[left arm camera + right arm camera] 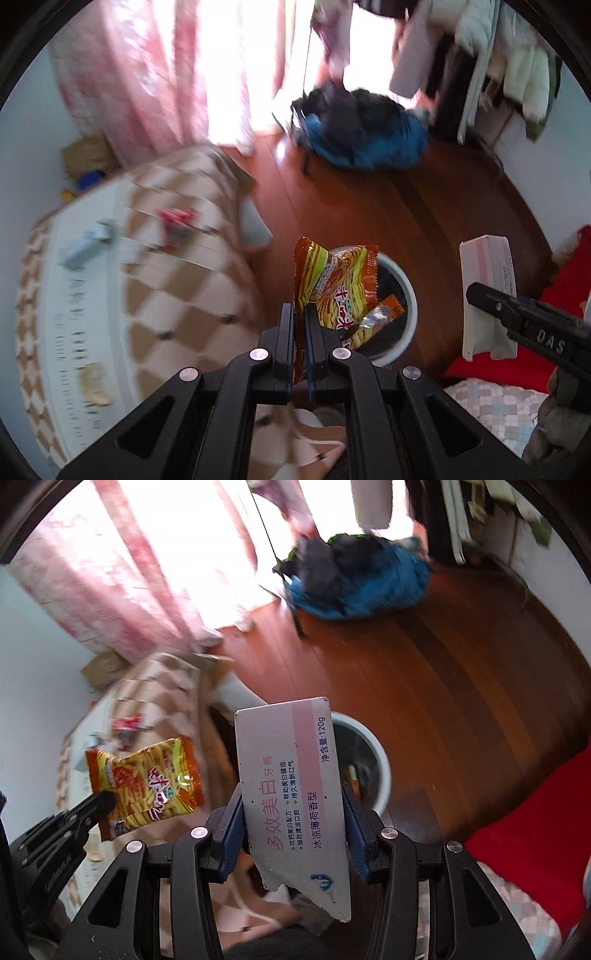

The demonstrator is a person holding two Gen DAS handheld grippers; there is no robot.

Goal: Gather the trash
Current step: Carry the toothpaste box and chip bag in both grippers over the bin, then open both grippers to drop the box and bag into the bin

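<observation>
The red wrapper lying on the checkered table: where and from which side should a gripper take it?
Judging by the blurred views, the red crumpled wrapper lies low on the checkered tablecloth. Come from above and pinch its raised crumpled middle, since flat edges offer little. Both grippers are full now.

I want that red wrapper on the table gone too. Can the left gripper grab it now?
Probably not yet. The left gripper is already shut on the snack bag, held over the bin. The red wrapper lies uncovered on the table, so after dropping the bag it likely could.
</observation>
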